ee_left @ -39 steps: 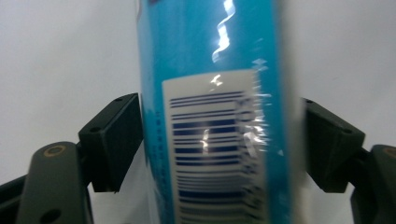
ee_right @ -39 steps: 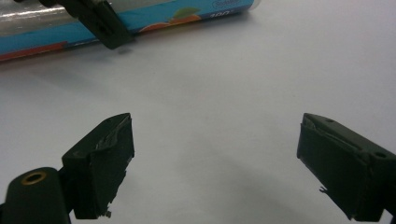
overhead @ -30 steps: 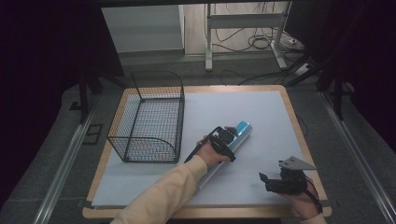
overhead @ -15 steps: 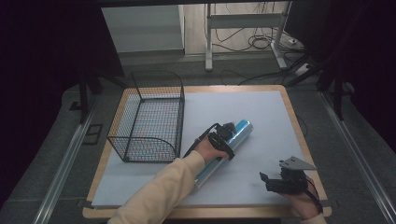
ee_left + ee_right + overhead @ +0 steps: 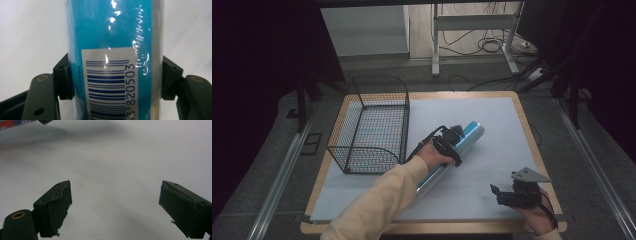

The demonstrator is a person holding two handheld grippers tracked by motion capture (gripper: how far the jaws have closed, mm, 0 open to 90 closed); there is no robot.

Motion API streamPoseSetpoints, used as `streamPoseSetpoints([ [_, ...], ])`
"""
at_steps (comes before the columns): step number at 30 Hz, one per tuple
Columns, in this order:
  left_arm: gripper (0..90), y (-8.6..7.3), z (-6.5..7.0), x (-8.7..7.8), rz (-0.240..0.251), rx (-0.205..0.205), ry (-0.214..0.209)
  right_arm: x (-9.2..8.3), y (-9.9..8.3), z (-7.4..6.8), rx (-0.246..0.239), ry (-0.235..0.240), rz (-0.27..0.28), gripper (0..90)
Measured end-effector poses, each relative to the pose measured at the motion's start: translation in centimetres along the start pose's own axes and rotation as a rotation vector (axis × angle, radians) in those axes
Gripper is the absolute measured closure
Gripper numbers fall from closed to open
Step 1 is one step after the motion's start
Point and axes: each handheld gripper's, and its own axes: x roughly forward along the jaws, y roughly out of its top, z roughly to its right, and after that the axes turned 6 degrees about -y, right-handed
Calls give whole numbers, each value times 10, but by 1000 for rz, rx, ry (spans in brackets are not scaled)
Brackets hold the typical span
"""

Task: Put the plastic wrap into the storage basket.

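Just right of the wire basket [image 5: 374, 125], our left claw [image 5: 451, 142] clamps the blue tube [image 5: 462, 141] (forearm stretched diagonally over the table [image 5: 492, 115]); our right claw [image 5: 501, 194], well right of the basket, gapes wide.

- The blue tube [image 5: 112, 50] runs past the top and bottom edges of the left gripper view, its barcode label [image 5: 110, 82] cut off below.
- In the high view, the person's sleeve [image 5: 377, 205] hides the tube's lower end.
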Motion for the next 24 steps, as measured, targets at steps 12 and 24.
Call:
streamPoseSetpoints([
  [12,310,8,2,-32,25,37,15,-1,0,1,2,-4,0,115],
  [24,310,14,4,-42,20,52,22,-1,0,2,6,-4,2,116],
])
